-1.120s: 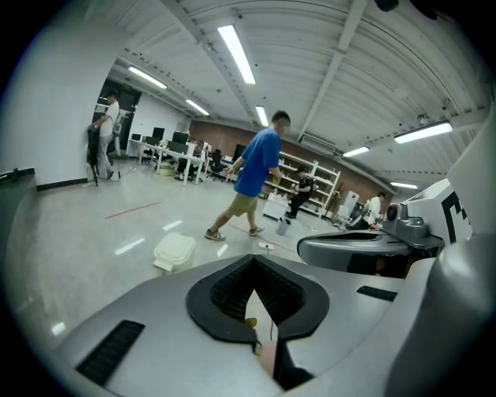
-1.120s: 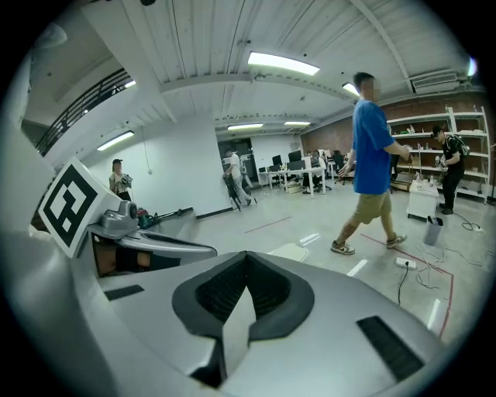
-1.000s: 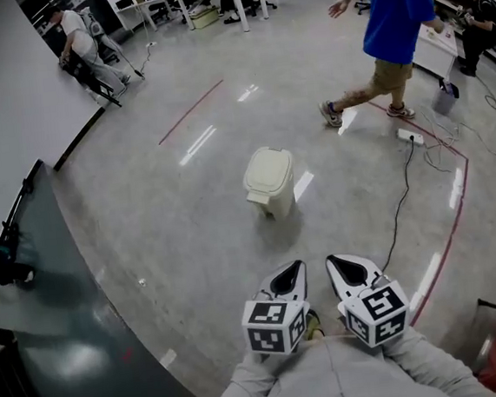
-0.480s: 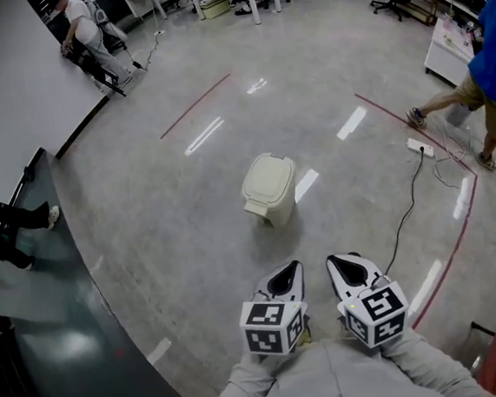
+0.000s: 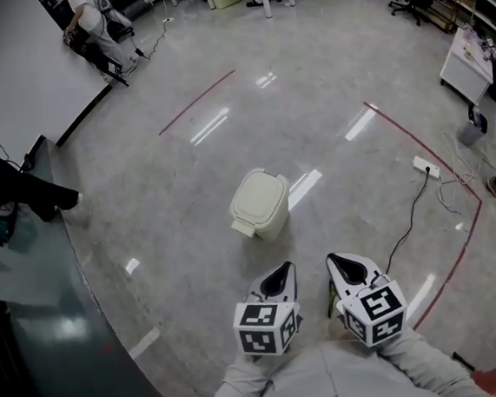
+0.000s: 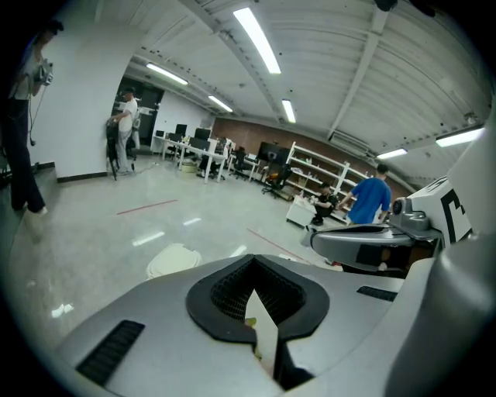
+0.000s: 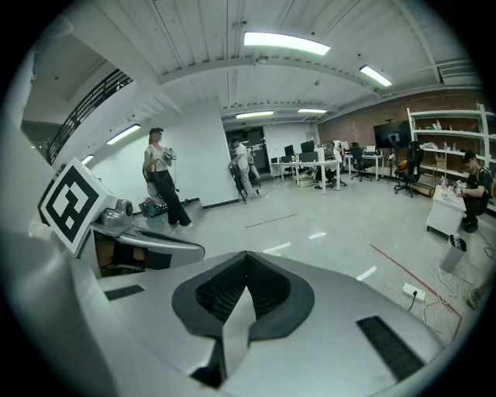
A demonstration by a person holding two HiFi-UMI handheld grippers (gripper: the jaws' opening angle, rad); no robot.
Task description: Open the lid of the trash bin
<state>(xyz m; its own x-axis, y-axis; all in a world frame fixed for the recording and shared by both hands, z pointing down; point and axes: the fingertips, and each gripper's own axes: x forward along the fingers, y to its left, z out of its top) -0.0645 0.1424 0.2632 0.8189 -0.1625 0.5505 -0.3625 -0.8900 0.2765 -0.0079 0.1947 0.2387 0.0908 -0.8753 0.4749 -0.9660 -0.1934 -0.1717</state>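
From the head view, we see the trash bin (image 5: 260, 202) standing upright on the grey floor (image 5: 159, 184), beyond both tongs and a little left of the gap between them, well apart from either. It is cream-coloured and its lid (image 5: 260, 191) lies shut, so we cannot tell what is inside. Its long axis runs on a diagonal from near left to far right, with a small lip jutting out at the near-left end. The left tongs (image 5: 282, 270) and right tongs (image 5: 340, 260) are held side by side, near the body, tips pointing away toward the bin. A white power strip (image 5: 426, 166) with a black cable lies to the right, just beside a red floor line (image 5: 441, 161). In the left gripper view we see the left tongs' jaws closed together with nothing between them; the bin shows low on the floor just left of their tip, the right tongs sit close at the right, and a person in a blue shirt (image 6: 373, 198) stands far off. In the right gripper view the right tongs' jaws are likewise pressed together and hold nothing, and the left tongs sit close at the left.
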